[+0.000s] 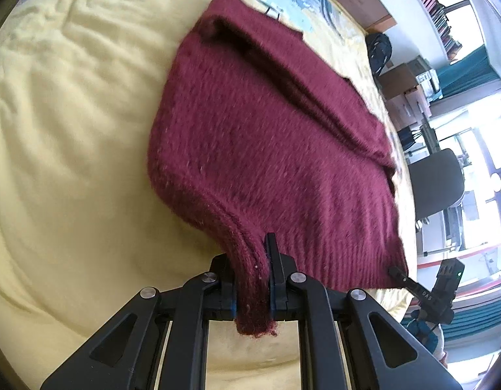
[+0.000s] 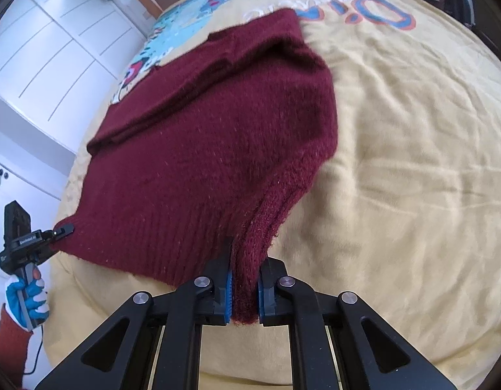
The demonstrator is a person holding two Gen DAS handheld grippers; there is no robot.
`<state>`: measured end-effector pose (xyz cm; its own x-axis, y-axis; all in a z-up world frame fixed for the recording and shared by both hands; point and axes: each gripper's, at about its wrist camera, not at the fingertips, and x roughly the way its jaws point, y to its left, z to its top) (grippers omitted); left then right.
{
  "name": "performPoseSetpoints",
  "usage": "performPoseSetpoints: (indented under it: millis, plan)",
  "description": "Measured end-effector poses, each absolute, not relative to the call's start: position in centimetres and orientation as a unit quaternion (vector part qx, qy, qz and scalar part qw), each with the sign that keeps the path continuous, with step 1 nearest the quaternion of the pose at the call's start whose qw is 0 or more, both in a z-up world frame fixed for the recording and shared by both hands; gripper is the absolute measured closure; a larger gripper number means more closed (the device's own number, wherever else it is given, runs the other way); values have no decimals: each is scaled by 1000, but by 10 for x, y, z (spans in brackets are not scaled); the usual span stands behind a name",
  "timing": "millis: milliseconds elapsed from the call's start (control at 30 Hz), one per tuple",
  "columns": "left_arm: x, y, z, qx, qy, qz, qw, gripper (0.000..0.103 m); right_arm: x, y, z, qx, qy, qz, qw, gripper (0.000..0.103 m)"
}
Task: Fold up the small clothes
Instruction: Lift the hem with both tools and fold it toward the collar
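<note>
Nearest your lens in each view: a bunched corner of the dark red knitted sweater (image 1: 266, 149), pinched between blue pads.

Left claw (image 1: 253, 292): closed tight on the ribbed hem corner at the sweater's near left; a tuft of knit pokes out behind the pads.

Right claw (image 2: 244, 295): closed tight on the matching hem corner at the near right, the layers gathered thick between the pads.

Sweater: spread over the yellow bedspread (image 1: 71, 130), hem towards you, far end reaching the printed cartoon and lettering. The near edge is lifted a little off the bed by both claws; the rest lies on the cover.

Done, judging by how it lies: a long ridge runs up the garment, and no sleeve hangs loose, so the sleeves look already turned in to make a narrow panel.

Left to do, in my judgement: carry the hem over to the far end to halve the panel, let go, and smooth it. You look about midway.

Also present: white cupboards (image 2: 39, 65) beyond the bed's left side, your left gloved hand (image 2: 27, 299) on its handle.
</note>
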<state>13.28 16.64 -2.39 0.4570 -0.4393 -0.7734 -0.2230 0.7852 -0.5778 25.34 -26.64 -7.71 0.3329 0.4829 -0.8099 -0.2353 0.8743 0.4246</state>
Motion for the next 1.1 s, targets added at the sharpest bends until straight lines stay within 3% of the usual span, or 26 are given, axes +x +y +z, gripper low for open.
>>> performPoseSetpoints:
  millis: [667,1100]
  plan:
    - [189,168,53,-300,445,-97,838,93,307,-258,6,117,447,230,856,93]
    - [240,193,72,-295,414,-94,856,93,377,-239,43,111,410,225,877,93]
